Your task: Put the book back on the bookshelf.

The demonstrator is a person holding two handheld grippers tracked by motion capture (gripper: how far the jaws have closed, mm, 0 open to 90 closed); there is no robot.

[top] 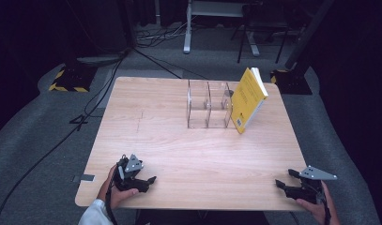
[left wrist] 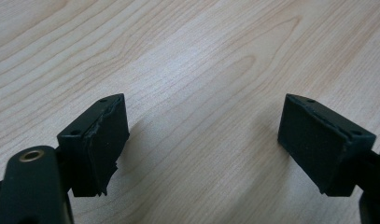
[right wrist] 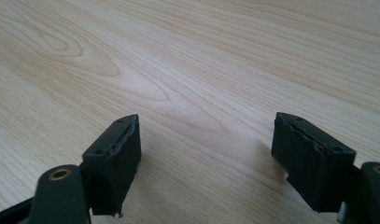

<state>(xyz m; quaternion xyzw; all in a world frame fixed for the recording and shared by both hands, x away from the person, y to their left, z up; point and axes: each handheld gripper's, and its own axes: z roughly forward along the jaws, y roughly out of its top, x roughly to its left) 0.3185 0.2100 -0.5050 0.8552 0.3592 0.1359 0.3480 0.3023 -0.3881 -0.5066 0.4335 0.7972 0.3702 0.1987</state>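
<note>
Presently both tongs, left (top: 150, 179) and right (top: 284, 180), rest wide open and empty at the near counter (top: 146, 122) edge. The yellow book (top: 247, 99) leans tilted against the clear divider rack (top: 208, 104) at the far right. We judge it stiff, light and smooth-covered, best pinched along its free upper edge; open counter lies between.

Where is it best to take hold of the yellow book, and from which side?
Probably grip the yellow book at its raised top edge, coming from above with the right gripper. It leans tilted against the clear rack, so that edge stands free; jaws could close across its thickness.
</note>
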